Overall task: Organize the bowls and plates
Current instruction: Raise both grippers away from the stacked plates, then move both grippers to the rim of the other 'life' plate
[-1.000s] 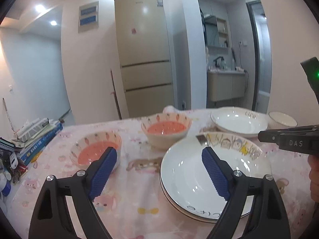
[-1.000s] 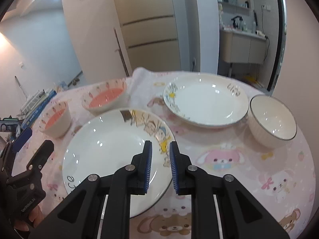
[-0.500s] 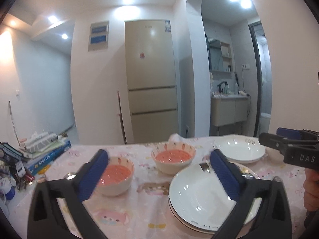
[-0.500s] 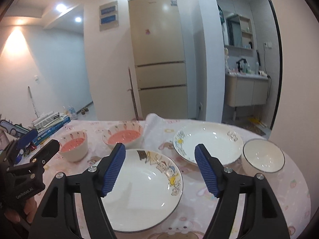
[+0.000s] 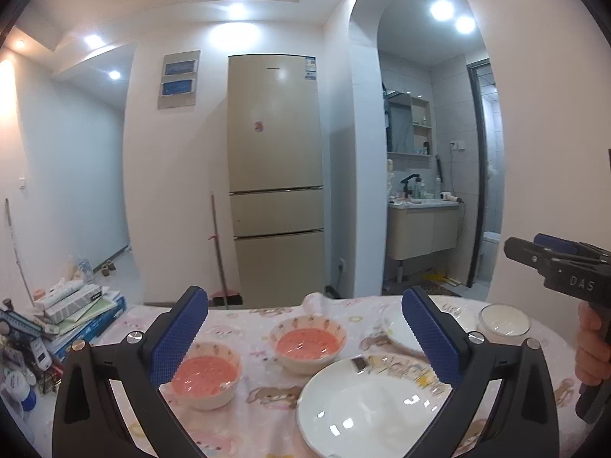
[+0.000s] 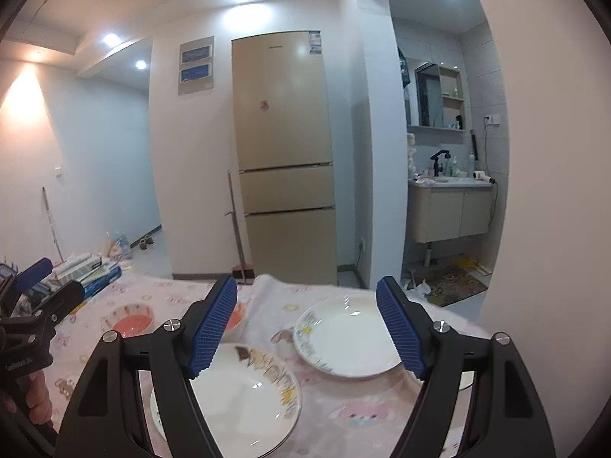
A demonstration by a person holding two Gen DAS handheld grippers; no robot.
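Note:
My left gripper (image 5: 305, 337) is open and empty, held above the table. Below it are two bowls with pink insides: one at the left (image 5: 204, 379), one in the middle (image 5: 307, 347). A large white cartoon plate (image 5: 359, 412) lies near, a second white plate (image 5: 397, 328) and a white bowl (image 5: 504, 318) farther right. My right gripper (image 6: 307, 328) is open and empty above the near plate (image 6: 244, 400) and the far plate (image 6: 343, 334). The pink bowls show in the right wrist view (image 6: 131, 320). Each gripper shows in the other's view (image 5: 553, 267) (image 6: 34, 305).
The table has a pink cartoon cloth (image 5: 267, 400). A stack of books and boxes (image 5: 76, 313) and small clutter sit at its left edge. A beige fridge (image 5: 277, 175) and a bathroom vanity (image 5: 422, 225) stand beyond the table.
Both grippers have risen and tilted up, so the room fills the views. The right gripper went from shut to wide open. The dishes have not moved.

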